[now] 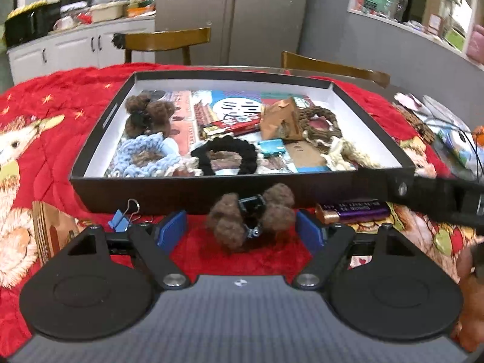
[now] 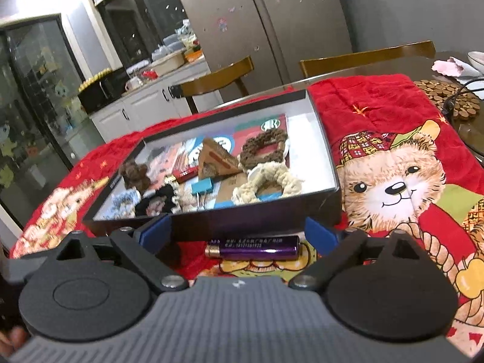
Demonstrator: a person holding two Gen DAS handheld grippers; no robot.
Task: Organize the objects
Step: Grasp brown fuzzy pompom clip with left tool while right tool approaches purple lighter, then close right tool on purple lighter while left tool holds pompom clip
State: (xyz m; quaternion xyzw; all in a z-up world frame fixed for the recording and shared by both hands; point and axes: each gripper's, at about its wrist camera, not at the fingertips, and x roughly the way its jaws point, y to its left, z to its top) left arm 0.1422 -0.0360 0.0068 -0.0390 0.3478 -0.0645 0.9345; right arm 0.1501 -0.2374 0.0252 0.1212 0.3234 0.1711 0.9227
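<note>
Lying on the red cloth at 9 o'clock of the left gripper is a blue clip; its released jaws flank a brown hair clip without touching. The right gripper, jaws also released, has a purple lighter between them, at 6 o'clock of the box.

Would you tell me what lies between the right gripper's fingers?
A purple lighter lies on the red cloth between the open right gripper's fingers, untouched, in the right wrist view.
</note>
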